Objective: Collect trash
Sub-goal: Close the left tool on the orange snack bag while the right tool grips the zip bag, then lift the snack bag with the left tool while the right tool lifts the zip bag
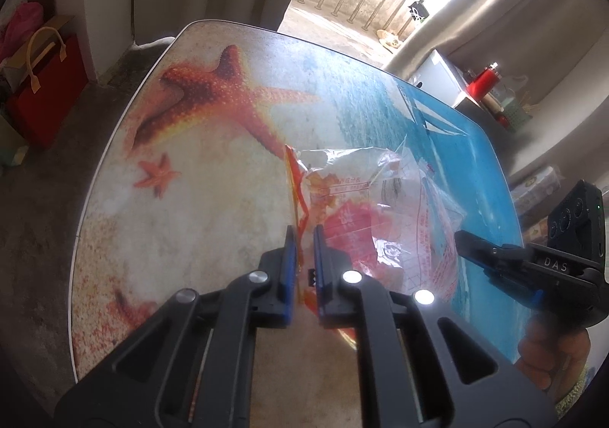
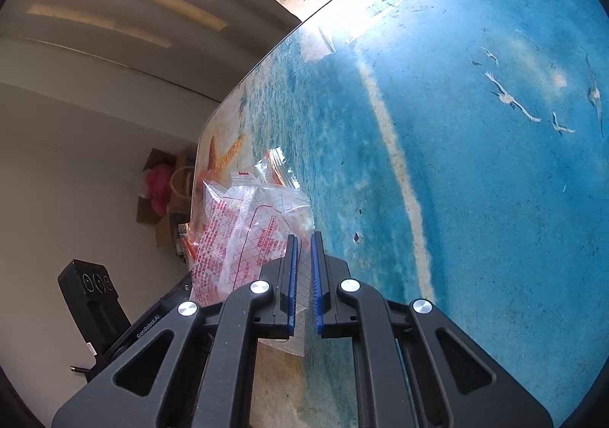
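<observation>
Two pieces of trash lie together on the counter [image 1: 125, 176], which carries a printed beach picture with a big starfish [image 1: 224, 93], near the edge where the person stands. One is an orange snack wrapper [image 1: 323, 199], the other a clear plastic bag with red print [image 2: 243, 230]; they touch and partly overlap.

The left claw [image 1: 302, 233] is closed narrow, and the thin orange edge of the wrapper stands between its blue pads [image 1: 291, 256], so it seems to be pinched there. The right claw [image 2: 302, 241] is also closed narrow, with the near corner of the clear bag between its pads; I judge that it grips the film, though the film is so thin that real contact is hard to confirm. In the left wrist view the right claw reaches the bag from the side, with a hand [image 1: 552, 355] holding it below.

So the task looks to be at the gripping step: both pieces are taken but not yet lifted clear. No bin is visible in either view, so carrying and dropping the trash is still left. I see no other trash on the counter.
</observation>
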`<state>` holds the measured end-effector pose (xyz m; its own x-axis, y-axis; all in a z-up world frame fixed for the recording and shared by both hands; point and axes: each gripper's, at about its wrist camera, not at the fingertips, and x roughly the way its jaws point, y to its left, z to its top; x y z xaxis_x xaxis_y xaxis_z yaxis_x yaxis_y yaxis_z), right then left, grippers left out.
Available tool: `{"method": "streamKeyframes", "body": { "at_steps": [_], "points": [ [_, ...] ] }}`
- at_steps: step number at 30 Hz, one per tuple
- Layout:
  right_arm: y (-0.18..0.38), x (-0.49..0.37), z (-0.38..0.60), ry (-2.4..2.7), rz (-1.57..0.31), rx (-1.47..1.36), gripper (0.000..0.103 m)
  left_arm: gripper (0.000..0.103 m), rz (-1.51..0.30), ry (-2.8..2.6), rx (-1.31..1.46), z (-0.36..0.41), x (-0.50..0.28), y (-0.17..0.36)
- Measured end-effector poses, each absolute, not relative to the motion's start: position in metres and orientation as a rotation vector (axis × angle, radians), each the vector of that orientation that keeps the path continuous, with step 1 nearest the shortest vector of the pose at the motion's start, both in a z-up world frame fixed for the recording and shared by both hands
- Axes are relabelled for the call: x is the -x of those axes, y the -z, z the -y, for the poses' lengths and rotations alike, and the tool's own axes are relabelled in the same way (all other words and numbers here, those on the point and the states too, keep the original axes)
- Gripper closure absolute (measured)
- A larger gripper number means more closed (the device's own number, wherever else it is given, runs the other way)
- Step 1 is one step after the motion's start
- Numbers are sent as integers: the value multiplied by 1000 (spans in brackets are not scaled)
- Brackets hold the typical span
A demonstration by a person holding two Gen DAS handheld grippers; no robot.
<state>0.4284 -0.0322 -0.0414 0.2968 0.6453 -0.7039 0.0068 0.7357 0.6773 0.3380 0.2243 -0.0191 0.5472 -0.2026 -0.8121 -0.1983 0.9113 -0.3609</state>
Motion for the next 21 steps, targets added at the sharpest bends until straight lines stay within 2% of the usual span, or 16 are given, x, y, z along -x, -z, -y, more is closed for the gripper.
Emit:
{"method": "streamKeyframes", "body": {
  "at_steps": [12,21],
  "points": [
    [36,-309,80,-494,-1209,-599,96,96,-1021,126,390,-163,-218,14],
    [44,-227,112,-463,-1203,-627,97,96,-1034,115,438,-152,-144,25]
  ]
}}
